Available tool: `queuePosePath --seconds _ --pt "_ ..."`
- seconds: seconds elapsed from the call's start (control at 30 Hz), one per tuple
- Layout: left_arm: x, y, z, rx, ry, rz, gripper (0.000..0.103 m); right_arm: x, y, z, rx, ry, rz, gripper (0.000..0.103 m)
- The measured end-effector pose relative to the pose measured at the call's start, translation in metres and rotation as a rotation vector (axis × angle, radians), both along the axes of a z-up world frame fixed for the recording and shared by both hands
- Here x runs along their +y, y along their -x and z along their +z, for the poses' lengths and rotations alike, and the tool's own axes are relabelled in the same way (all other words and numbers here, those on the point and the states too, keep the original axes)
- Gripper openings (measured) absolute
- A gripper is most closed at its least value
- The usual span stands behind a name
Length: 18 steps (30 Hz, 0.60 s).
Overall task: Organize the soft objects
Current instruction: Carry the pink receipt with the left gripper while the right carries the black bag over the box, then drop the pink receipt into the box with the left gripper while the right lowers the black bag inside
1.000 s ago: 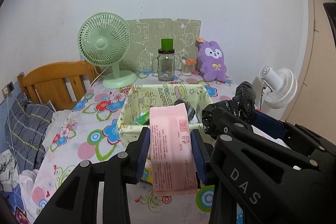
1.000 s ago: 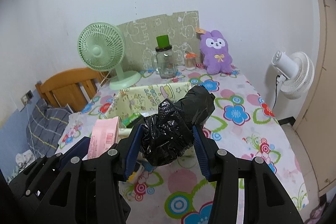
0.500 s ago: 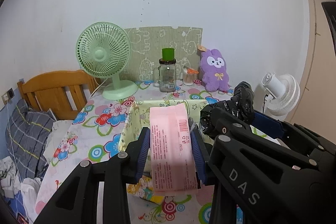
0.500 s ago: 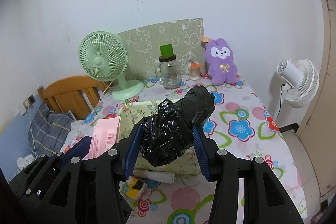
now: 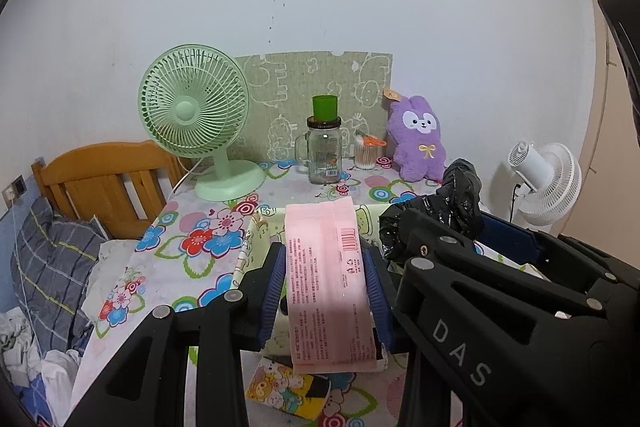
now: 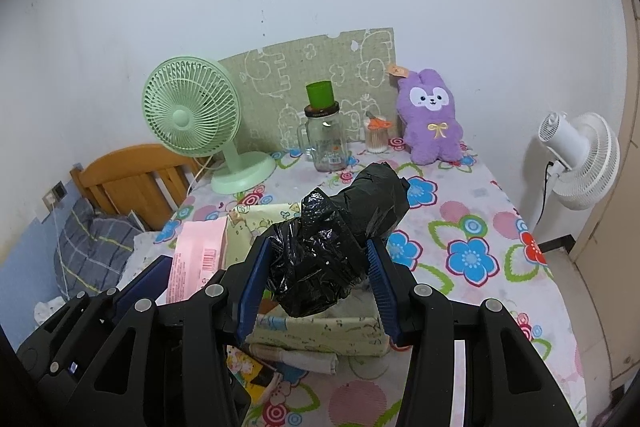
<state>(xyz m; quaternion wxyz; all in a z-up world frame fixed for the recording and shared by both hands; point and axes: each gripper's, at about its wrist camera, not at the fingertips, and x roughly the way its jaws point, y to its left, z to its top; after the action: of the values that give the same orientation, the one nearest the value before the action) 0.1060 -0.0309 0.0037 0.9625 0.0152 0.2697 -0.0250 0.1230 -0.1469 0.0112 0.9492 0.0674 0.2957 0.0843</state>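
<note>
1. We see the left gripper (image 5: 326, 291) clamped on a pink packet (image 5: 328, 283), its blue pads pressing both long edges; the packet stands up between the jaws with its barcode facing us.
2. We see the right gripper (image 6: 318, 279) closed around a crumpled black plastic bag bundle (image 6: 340, 231), which bulges above and below the pads.
3. Both loads hang over a pale yellow fabric bin (image 6: 320, 331) with cartoon print, which sits on the flowered tablecloth (image 6: 472, 259); neither load touches the bin's rim as far as we can tell.
4. In the left wrist view the black bundle (image 5: 444, 203) and the right gripper's black frame sit just to the right of the pink packet; in the right wrist view the packet (image 6: 198, 255) shows at the left.
5. In front of the bin, on the cloth, we note a small cartoon-printed packet (image 5: 286, 391) and a folded white cloth (image 6: 296, 359) beside it.
6. At the far edge of the table stand a green desk fan (image 5: 196, 115), a glass jar with a green cup on its lid (image 5: 324, 151), a small jar of cotton swabs (image 5: 368, 155) and a purple plush rabbit (image 5: 420, 143).
7. A white fan (image 6: 580, 163) stands off the table to the right, and a wooden headboard (image 5: 104, 179) to the left.
</note>
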Motion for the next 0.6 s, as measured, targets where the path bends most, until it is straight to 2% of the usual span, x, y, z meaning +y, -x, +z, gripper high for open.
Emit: queuePosePath --seconds 0.6 --pt "0.012 -0.051 -0.019 0.053 0.012 0.02 0.041 0.008 -0.044 -0.017 0.032 -0.007 0.035 0.052"
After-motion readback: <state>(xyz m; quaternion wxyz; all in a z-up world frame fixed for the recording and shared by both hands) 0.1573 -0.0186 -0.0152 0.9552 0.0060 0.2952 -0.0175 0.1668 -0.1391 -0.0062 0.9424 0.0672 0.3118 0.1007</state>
